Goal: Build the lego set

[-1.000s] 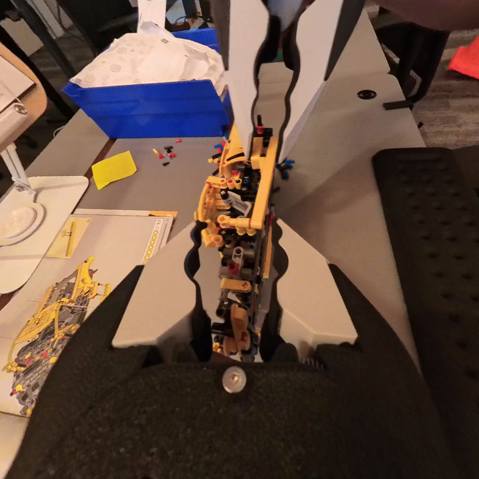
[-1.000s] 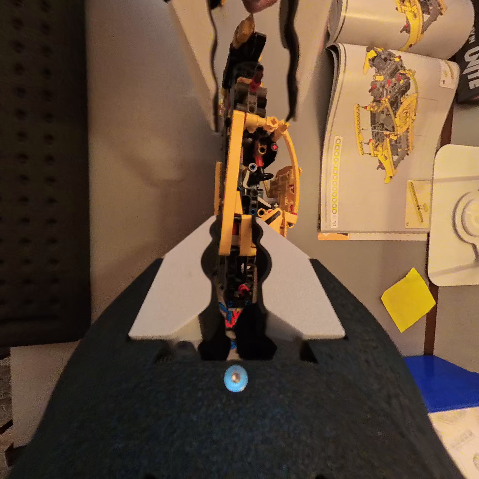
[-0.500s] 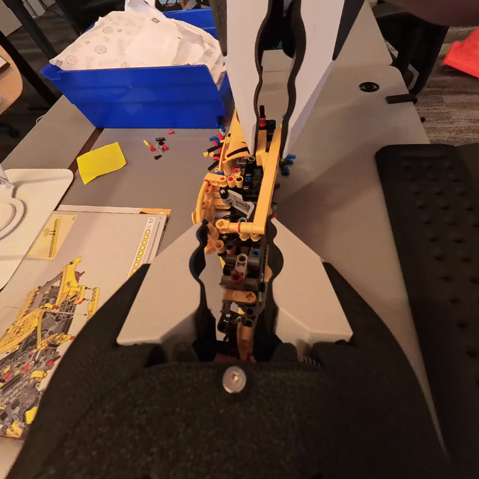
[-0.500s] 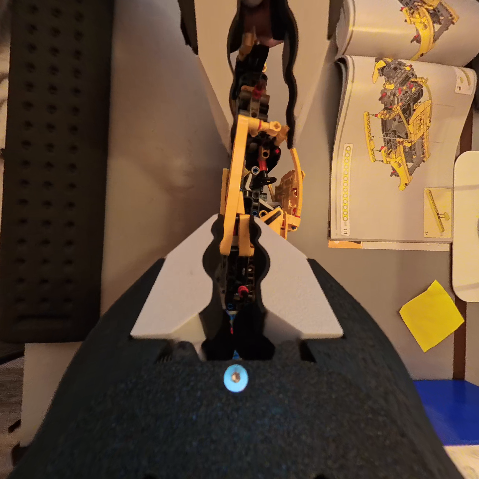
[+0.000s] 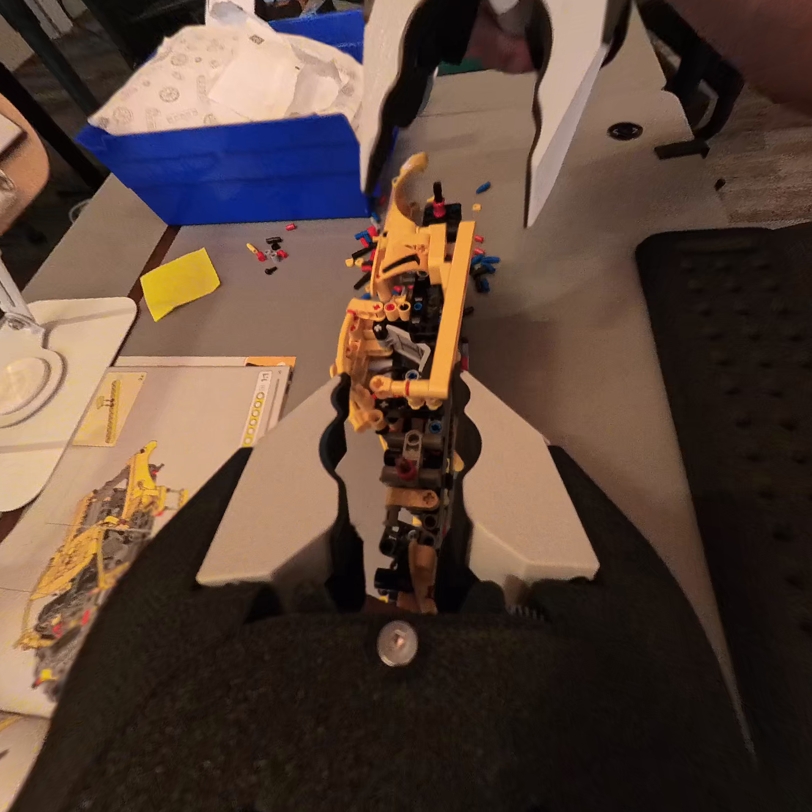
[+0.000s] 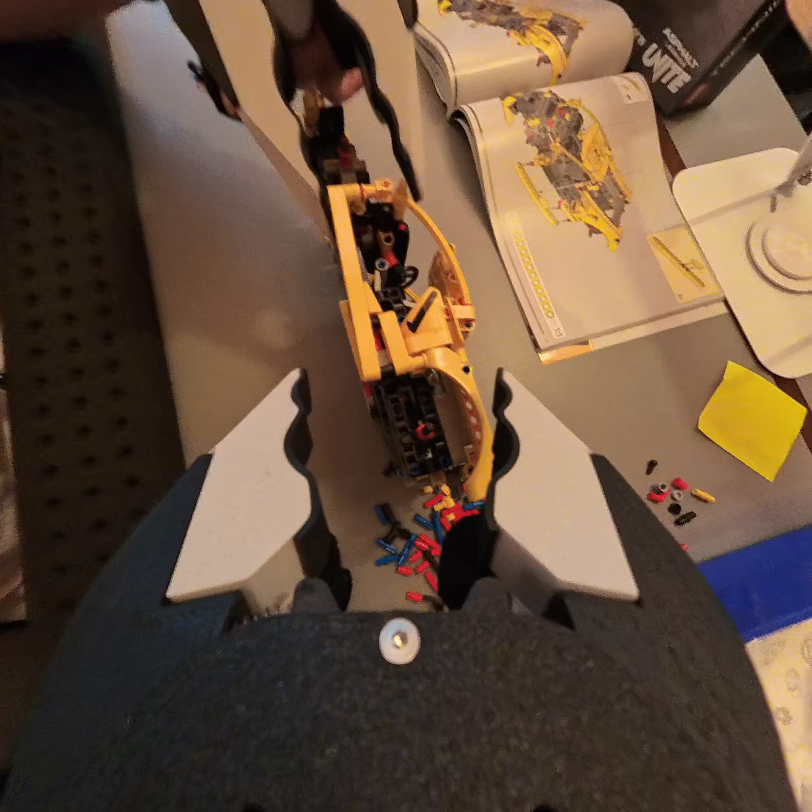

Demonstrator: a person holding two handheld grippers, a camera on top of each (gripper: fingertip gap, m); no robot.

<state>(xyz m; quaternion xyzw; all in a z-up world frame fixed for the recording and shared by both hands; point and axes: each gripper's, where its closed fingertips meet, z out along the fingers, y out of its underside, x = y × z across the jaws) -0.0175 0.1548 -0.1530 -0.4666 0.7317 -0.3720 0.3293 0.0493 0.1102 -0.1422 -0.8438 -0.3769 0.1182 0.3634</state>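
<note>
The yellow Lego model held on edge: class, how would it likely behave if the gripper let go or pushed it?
The yellow Lego model stands narrow and tall on the table, so it would probably tip sideways. Its thin curved yellow arch juts out, so pieces may pop off. Held by the left gripper alone, it looks fairly light.

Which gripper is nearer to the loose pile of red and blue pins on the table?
Right. The right gripper hangs open directly over the pin pile. The left gripper holds the yellow model's opposite end, farther off.
</note>
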